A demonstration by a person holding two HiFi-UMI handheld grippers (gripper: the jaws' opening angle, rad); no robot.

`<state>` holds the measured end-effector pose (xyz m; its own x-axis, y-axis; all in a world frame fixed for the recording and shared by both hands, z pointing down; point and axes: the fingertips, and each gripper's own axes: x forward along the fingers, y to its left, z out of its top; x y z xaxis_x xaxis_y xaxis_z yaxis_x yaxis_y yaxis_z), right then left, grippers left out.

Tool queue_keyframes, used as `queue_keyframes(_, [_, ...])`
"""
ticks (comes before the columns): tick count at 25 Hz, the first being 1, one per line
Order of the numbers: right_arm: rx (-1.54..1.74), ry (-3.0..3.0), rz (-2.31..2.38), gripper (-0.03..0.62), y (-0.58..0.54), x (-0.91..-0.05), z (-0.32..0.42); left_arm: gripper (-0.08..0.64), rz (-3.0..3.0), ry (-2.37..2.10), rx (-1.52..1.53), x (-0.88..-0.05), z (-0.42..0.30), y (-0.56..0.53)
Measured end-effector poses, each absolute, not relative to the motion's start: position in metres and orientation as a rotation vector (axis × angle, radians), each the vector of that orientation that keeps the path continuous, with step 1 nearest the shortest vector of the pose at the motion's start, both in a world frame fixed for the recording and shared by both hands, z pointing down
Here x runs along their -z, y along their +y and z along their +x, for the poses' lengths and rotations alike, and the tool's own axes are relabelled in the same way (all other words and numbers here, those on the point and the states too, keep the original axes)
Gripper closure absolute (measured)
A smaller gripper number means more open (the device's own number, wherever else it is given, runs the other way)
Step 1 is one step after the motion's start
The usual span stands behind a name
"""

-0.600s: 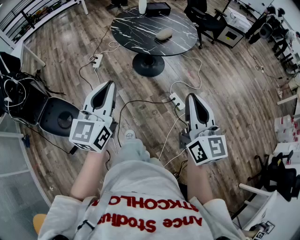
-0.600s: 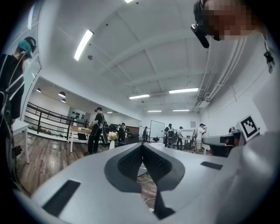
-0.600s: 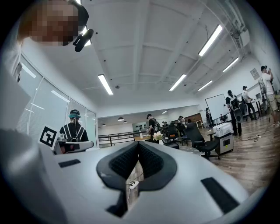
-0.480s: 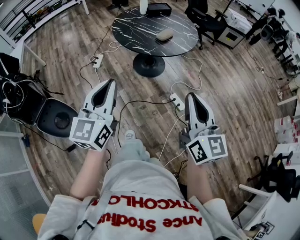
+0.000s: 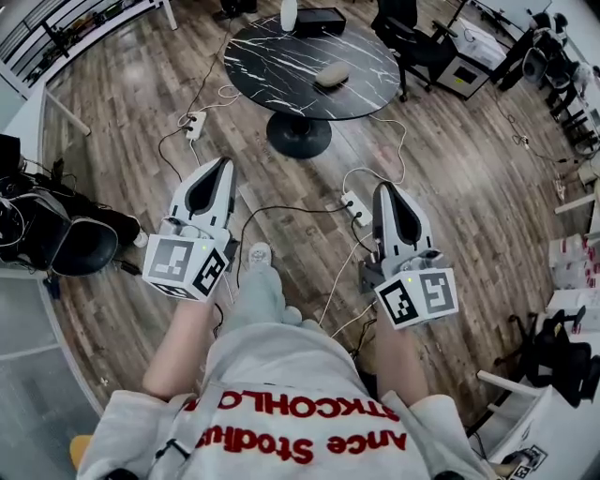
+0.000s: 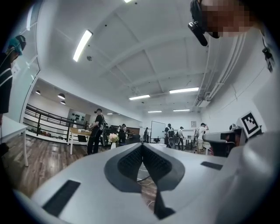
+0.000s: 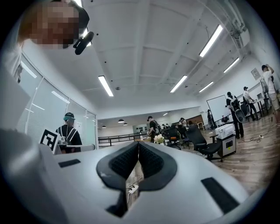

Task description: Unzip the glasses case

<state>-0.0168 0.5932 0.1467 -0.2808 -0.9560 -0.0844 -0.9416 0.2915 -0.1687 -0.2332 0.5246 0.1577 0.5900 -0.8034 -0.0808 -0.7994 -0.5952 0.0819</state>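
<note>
The glasses case (image 5: 330, 74), a beige oval, lies on the round black marble table (image 5: 272, 56) far ahead of me in the head view. My left gripper (image 5: 221, 165) and right gripper (image 5: 385, 189) are held level over the wooden floor, well short of the table. The left gripper (image 6: 142, 145) has its pads pressed together with nothing between them. The right gripper (image 7: 138, 144) is likewise shut and empty. The case does not show in either gripper view.
Power strips (image 5: 354, 203) and cables (image 5: 281, 208) trail across the floor between me and the table. A black office chair (image 5: 66, 239) stands at the left, another chair (image 5: 408, 37) behind the table. A white vase (image 5: 289, 13) and a black box (image 5: 315, 16) sit on the table. Several people (image 6: 97, 131) stand farther back.
The person's foot has stepped forward, and the black chair at the left has slid toward the frame's edge. Both grippers keep the same shut, level pose.
</note>
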Motion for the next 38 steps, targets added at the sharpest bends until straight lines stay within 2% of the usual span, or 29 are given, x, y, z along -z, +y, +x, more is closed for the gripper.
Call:
queue_keyframes(18, [0.063, 2.268, -1.882, 0.575, 0.344, -0.135, -0.027, 0.56, 2.886, -1.181, 0.124, -0.151, -0.215, 0.249])
queue_keyframes(29, [0.096, 2.254, -1.832, 0.575, 0.221, -0.147, 0.022, 0.56, 2.903, -1.067, 0.106, -0.161, -0.164, 0.137])
queue_keyframes(38, [0.114, 2.399, -1.654, 0.575, 0.056, -0.149, 0.084, 0.56, 2.812, -1.256, 0.132, -0.164, -0.104, 0.002])
